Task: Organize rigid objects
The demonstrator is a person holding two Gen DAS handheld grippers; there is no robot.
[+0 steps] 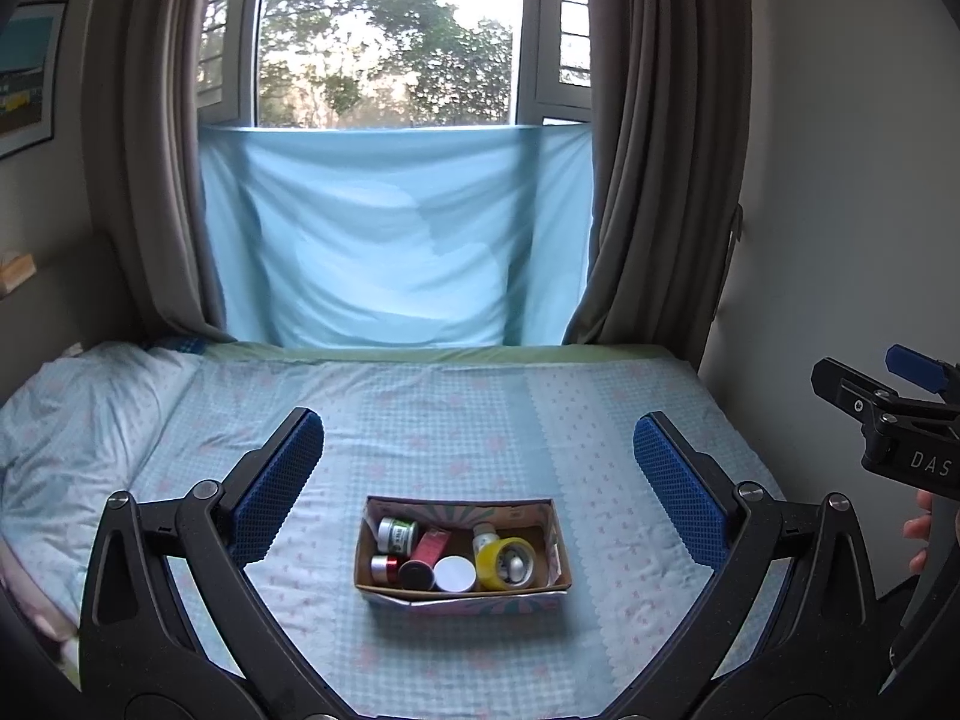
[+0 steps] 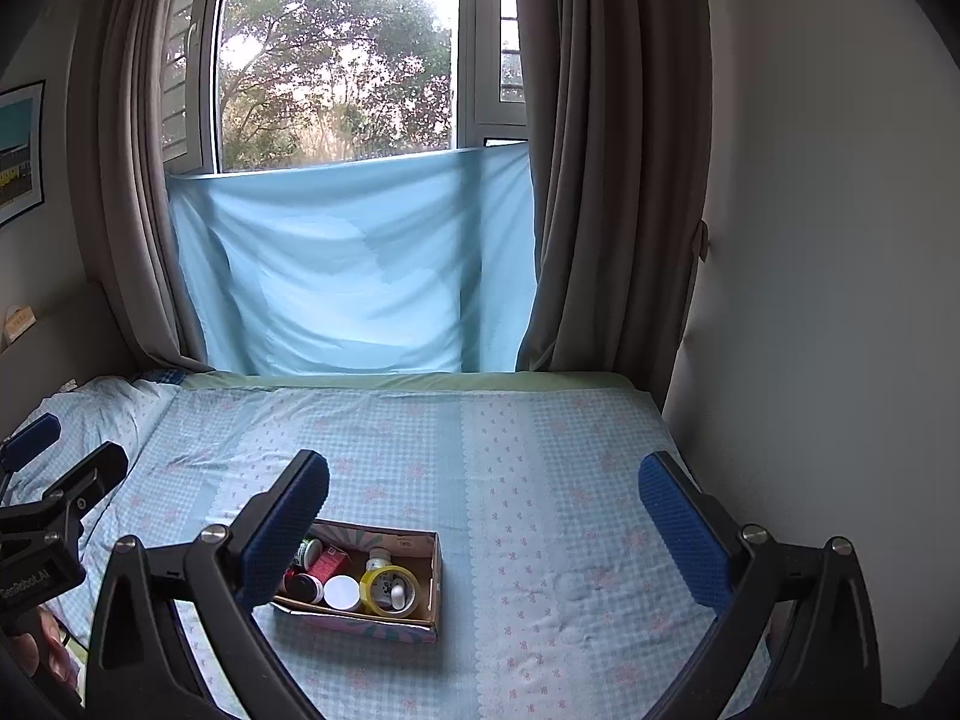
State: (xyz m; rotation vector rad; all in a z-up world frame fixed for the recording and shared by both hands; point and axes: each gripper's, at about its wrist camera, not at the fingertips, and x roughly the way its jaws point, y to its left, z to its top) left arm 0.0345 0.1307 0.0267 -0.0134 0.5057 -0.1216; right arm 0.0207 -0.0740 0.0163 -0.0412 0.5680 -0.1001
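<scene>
Cardboard box (image 1: 460, 546) on the checked bedsheet (image 1: 480, 408), lower centre of the left view, long axis left-right, holding jars, yellow tape roll (image 1: 505, 564) and white lid (image 1: 455, 574); left gripper (image 1: 480, 480) faces it squarely, right gripper (image 2: 480, 516) offset rightward, both jaws spread empty.

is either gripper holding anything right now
Nothing is held. The left gripper and right gripper both have their jaws wide apart above the box.
</scene>
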